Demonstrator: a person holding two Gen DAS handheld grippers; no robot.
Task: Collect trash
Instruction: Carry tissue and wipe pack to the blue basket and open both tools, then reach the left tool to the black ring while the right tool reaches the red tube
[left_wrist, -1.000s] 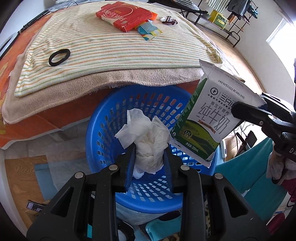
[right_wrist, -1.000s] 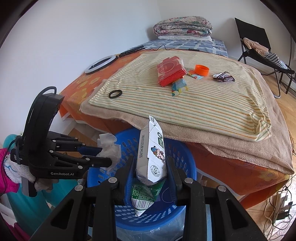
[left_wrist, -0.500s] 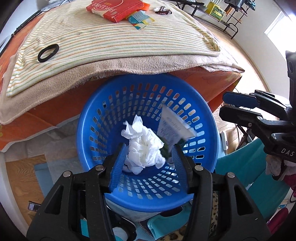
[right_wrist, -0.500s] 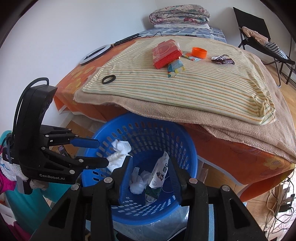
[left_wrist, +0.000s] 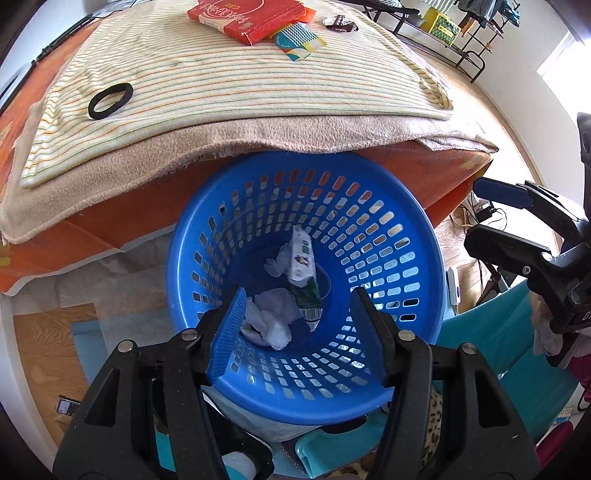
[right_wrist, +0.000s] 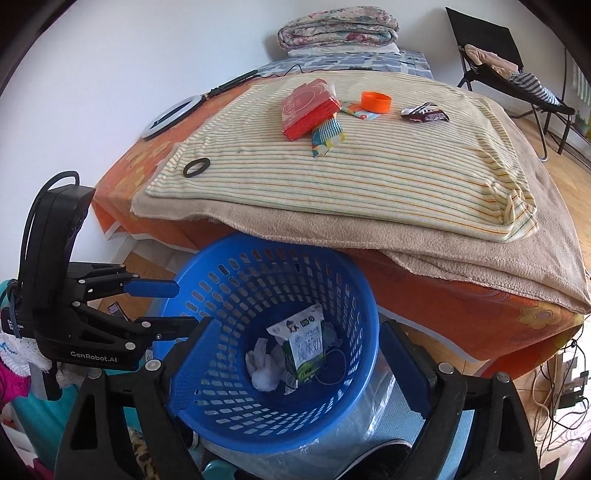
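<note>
Both claws are hanging over the round blue perforated plastic basket (left_wrist: 388, 236), which is standing on the floor against the near edge of the bed.

Left gripper (left_wrist: 297, 325): jaws spread wide, gripping nothing. Right gripper (right_wrist: 295, 354): jaws also spread wide, nothing between them.

Trash is lying at the bottom of the basket:
- green-and-white milk carton (right_wrist: 301, 345), crumpled, top flaps opened, printed face up in the right wrist view, lying on its side
- crumpled white tissue paper (left_wrist: 269, 321), in a loose wad just left of the carton, touching it

More items are sitting on the cream striped blanket (right_wrist: 369, 173) on the bed, well apart from the basket:
- flat red cardboard box (right_wrist: 308, 107), far centre
- teal-and-yellow patterned wrapper (right_wrist: 327, 136), partly tucked under the box's near edge
- orange plastic ring-shaped lid (right_wrist: 376, 101), right of the box
- dark crinkled foil wrapper (right_wrist: 424, 112), further right
- black rubber ring (right_wrist: 196, 167), near left part of the blanket

A tan fleece blanket (right_wrist: 406, 236) is lying under the striped one, its edge overhanging the basket's far rim.
</note>
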